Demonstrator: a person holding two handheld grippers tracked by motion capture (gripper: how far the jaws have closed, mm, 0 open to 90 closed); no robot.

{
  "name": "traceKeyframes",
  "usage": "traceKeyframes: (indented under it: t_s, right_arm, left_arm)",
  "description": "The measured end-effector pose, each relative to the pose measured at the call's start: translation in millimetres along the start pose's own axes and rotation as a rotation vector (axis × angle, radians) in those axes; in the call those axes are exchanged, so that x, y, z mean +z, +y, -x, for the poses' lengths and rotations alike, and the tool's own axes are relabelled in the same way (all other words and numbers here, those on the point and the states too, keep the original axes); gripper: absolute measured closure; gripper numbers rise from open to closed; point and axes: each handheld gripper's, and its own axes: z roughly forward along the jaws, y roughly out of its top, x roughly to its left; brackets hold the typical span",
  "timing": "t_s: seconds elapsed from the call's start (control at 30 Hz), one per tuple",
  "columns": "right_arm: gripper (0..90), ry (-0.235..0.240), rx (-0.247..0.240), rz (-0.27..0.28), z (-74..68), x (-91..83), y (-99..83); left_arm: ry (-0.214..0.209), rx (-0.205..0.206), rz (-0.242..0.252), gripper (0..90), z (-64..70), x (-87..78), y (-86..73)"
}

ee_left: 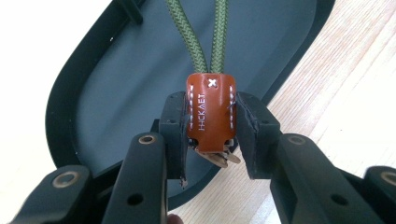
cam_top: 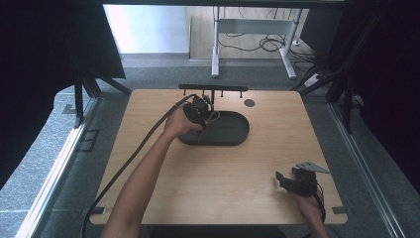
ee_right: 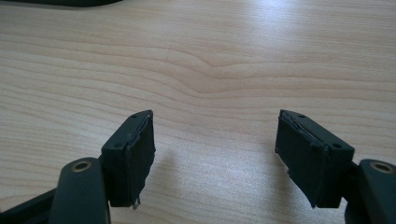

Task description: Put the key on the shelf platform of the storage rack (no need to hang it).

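Left tool [ee_left: 211,135] clamps stitched brown leather tab [ee_left: 211,112] on braided green cord [ee_left: 187,37].

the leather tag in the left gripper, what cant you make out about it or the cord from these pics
- Leather tag: in the left gripper view the jaw pads cover both its sides, and its lower end is partly hidden.
- Green cord: cut off by the top edge there, so its far end is unseen.
- High view: the left gripper and hand hide the tag above the black tray; too small.
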Motion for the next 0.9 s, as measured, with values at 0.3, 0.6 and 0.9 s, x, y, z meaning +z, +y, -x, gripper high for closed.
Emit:
traceKeyframes:
  t_s: [0.3,0.6,0.9]
  right_arm:
    - [28.8,-0.002,-0.001,-0.001,0.4,0.7,0.0]
    - [28.7,-0.003,-0.007,-0.006,-1.2,1.7,0.2]
    - [28.8,-0.003,-0.016,-0.009,-2.0,3.2,0.5]
  left_arm:
    - [-0.006,0.001,-0.003,66.0,2.2,9.0,-4.1]
    - [-0.012,0.005,-0.018,65.9,5.5,16.9,-8.8]
    - [-0.007,0.000,-0.014,59.7,6.8,18.6,-11.0]
